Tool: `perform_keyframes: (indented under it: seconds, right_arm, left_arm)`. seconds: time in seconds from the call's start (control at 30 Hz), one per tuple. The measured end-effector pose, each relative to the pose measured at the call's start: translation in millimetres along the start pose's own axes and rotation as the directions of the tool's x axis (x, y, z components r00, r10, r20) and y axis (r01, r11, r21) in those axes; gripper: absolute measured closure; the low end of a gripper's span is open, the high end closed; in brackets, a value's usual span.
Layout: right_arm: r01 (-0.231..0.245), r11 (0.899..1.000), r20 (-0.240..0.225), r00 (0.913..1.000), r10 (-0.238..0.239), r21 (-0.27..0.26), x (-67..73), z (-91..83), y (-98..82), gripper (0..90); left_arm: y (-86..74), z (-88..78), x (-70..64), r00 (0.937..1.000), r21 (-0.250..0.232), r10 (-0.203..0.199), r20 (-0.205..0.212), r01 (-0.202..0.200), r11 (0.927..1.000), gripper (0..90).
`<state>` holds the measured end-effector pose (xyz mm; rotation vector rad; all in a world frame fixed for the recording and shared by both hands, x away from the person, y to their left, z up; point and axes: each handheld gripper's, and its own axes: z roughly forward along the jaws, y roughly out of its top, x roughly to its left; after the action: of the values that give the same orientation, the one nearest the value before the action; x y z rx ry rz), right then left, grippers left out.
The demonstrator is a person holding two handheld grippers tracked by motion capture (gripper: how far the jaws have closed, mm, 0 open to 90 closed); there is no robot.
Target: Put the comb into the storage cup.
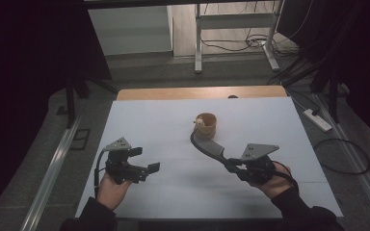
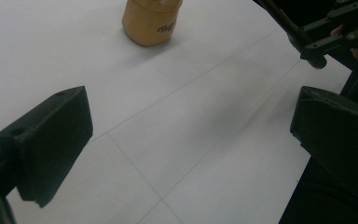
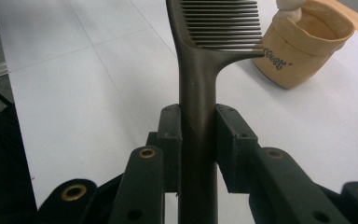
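White sheet covers the surface [image 1: 173, 192], and a strip of bare wood shows at its far edge. Near the middle stands a tan cup [image 1: 206, 125]; something pale sits at its rim, too small to identify, and the print on its side is not readable. The right tool [image 1: 236, 167] is clenched on the handle of a dark comb [image 1: 208, 147], whose toothed end lies just beside the cup; the handle's lower end is cut off in the right gripper view. The left tool [image 1: 142, 160] is released, nothing between its jaws, well apart from the cup
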<state>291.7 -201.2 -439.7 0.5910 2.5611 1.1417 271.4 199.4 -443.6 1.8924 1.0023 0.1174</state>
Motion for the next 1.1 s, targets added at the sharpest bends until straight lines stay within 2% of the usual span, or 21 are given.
perform_keyframes:
  seconds: [0.6,1.1]
  right_arm:
    - [-0.004,1.0,0.011,0.9999,0.004,-0.025,1.2,-6.1,-2.7,72.6]
    - [0.002,0.999,0.018,0.9998,-0.002,-0.044,2.0,-9.4,-2.8,72.6]
  left_arm:
    - [25.8,21.7,-4.8,0.9974,0.007,0.028,0.067,-0.028,0.9996,0.0]
    - [42.5,37.9,-10.4,0.9912,0.002,0.027,0.129,-0.028,0.9996,0.0]
